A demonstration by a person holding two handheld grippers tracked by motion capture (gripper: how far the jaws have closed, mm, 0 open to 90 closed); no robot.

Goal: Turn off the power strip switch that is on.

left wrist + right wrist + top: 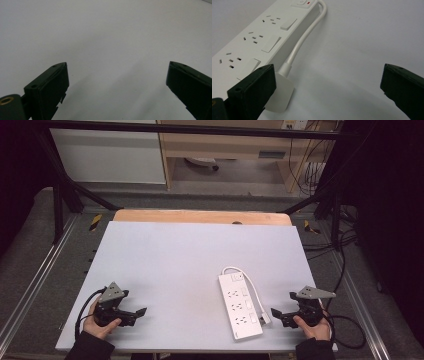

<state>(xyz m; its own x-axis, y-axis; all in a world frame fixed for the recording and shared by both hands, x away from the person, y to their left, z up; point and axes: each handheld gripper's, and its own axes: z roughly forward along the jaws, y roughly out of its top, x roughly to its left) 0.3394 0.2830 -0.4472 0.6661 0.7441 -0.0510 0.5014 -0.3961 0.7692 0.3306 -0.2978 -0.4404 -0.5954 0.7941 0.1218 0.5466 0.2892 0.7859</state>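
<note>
A white power strip (240, 306) lies on the white board (190, 252), right of centre, with three socket sets and rocker switches. Its white cable (251, 287) loops from the far end down the right side to a white plug (264, 318) lying flat. My right gripper (279, 316) stands open just right of that plug. In the right gripper view the strip (254, 37), cable (304, 37) and plug (279, 97) sit by the left jaw of my right gripper (327, 67). My left gripper (137, 315) (117, 64) is open over bare board at the near left.
A wooden table edge (200, 216) shows behind the board. Black frame bars (65, 185) rise at both back corners. Loose black cables (345, 245) lie on the floor to the right. A wooden cabinet (225, 145) stands farther back.
</note>
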